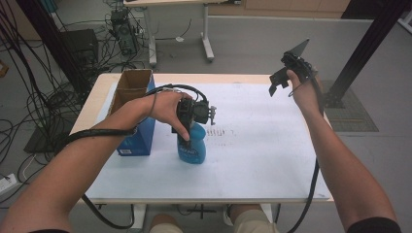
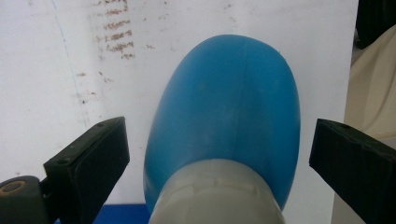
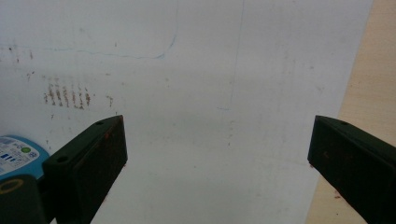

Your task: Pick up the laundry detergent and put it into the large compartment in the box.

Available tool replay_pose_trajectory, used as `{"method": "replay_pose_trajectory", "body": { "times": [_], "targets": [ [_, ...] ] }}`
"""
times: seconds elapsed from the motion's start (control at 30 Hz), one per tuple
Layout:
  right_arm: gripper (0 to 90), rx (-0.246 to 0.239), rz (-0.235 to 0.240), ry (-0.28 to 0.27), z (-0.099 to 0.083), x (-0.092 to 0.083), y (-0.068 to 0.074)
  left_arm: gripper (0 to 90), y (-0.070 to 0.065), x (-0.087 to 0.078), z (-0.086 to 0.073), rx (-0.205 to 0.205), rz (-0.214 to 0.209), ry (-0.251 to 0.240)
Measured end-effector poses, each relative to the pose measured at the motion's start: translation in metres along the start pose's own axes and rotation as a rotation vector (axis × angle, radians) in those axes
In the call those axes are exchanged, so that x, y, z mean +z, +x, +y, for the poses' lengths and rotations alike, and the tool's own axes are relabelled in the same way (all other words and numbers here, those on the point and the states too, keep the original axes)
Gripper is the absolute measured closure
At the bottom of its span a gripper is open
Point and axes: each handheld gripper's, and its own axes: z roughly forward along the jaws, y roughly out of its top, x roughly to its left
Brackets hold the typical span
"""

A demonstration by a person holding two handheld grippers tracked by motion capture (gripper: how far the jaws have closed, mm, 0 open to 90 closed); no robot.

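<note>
We have the left gripper [image 1: 187,141] lowered over the blue bottle [image 1: 194,148], which stands on the bench [image 1: 262,160]. The jaws are wide apart on both sides of the bottle and do not touch it, so the grasp is still to do. The right gripper [image 1: 284,77] waits spread open, well apart. Beside the left gripper stands a blue carton box [image 1: 133,114], near but not in the way.

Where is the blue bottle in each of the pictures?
High view: the blue bottle stands near the table's middle, under the left gripper, right of the cardboard box.
Left gripper view: it sits in the centre, between the open jaws.
Right gripper view: a labelled corner peeks in at the lower left.
Shared landmark: the brown smudge marks on the white sheet.
</note>
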Motion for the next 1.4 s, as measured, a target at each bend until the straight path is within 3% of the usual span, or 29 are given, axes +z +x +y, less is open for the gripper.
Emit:
{"method": "replay_pose_trajectory", "body": {
  "times": [1.4],
  "targets": [
    [4.6, -0.002, -0.002, 0.001, 0.0, -0.0003, 0.0031, 5.8, -0.0032, -0.0014, -0.0031, 0.0, 0.019, 0.006]
  ]
}}
